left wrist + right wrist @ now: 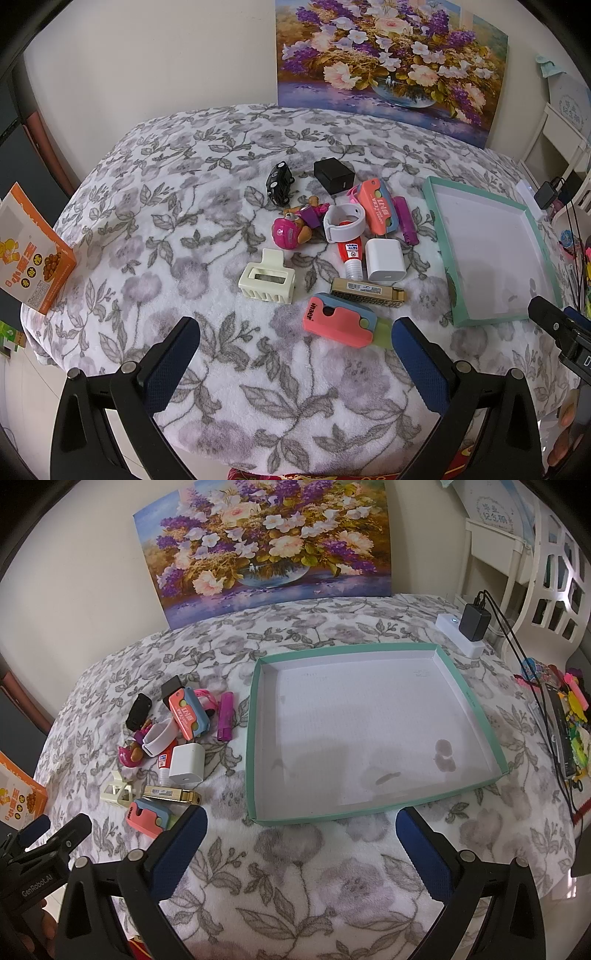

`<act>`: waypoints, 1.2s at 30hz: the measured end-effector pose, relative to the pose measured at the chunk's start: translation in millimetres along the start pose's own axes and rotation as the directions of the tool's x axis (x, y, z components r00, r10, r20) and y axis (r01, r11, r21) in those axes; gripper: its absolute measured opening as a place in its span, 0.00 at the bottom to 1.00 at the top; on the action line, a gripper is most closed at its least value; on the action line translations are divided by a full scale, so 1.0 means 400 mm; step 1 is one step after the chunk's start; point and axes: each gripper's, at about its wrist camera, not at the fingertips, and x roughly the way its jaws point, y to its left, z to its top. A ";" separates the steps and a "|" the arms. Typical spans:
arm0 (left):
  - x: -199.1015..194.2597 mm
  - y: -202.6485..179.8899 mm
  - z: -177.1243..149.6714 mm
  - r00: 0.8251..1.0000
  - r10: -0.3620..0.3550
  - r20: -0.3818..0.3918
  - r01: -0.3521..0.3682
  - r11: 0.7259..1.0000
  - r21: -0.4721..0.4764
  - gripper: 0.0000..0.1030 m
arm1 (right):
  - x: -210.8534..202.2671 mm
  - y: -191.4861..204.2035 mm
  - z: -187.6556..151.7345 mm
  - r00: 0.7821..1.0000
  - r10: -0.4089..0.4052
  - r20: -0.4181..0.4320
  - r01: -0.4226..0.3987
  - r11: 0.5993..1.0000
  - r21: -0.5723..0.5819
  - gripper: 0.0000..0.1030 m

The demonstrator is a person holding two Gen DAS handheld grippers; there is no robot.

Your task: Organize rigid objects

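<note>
Surface: tabletop (207, 155) under a white fleece cover printed with grey and lilac flowers.
Tray: shallow teal-rimmed box lid (255, 716), white inside, lying flat on the right part of the tabletop; nothing in it, only a few grey smudges on its floor.
Cluster: small rigid items heaped just left of the tray, none touching its rim.
Cream hair claw (266, 277): at the cluster's left edge, teeth toward the camera.
Coral-and-blue folding toy (340, 320): nearest the left gripper, long axis left to right.
Gold harmonica (367, 290): just behind that toy, long axis left to right.
White charger cube (385, 259): upright beside a red-and-white tube (351, 254) whose cap points toward the camera.
White band (343, 222): curled into a loop, resting over the tube's upper end.
Second coral-and-blue toy (376, 206): long axis running away from the camera, beside a purple lighter (404, 219) lying the same way.
Pink-helmeted figure (295, 225): lying on its side.
Black toy car (279, 181) and black charger block (334, 175): at the far side of the cluster.
Left gripper (295, 350): spread wide, holding nothing, above the cover in front of the cluster.
Right gripper (301, 843): spread wide, holding nothing, in front of the tray's near rim.
Surroundings: orange snack box (33, 251) at the left edge; flower painting (388, 55) against the wall.
</note>
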 end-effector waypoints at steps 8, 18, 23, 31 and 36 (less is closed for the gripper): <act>0.006 0.006 -0.001 1.000 -0.014 -0.014 0.014 1.000 -0.014 1.00 | 0.002 0.001 0.000 1.000 0.006 -0.006 -0.006 1.000 -0.001 1.00; 0.086 0.049 0.029 0.987 -0.067 -0.144 0.061 0.997 -0.049 1.00 | 0.049 0.097 0.033 0.994 0.039 -0.104 -0.052 0.991 -0.125 1.00; 0.126 0.072 0.046 0.986 -0.055 -0.159 0.049 0.998 -0.040 1.00 | 0.073 0.152 0.070 0.987 0.057 -0.150 -0.075 0.991 -0.115 1.00; 0.172 0.169 0.074 0.981 -0.067 -0.184 0.043 0.990 -0.134 1.00 | 0.168 0.240 0.052 0.952 0.124 -0.281 -0.140 0.989 -0.037 1.00; 0.193 0.208 0.076 0.979 -0.072 -0.191 0.042 0.987 -0.156 1.00 | 0.216 0.311 0.028 0.931 0.146 -0.336 -0.156 0.988 -0.004 1.00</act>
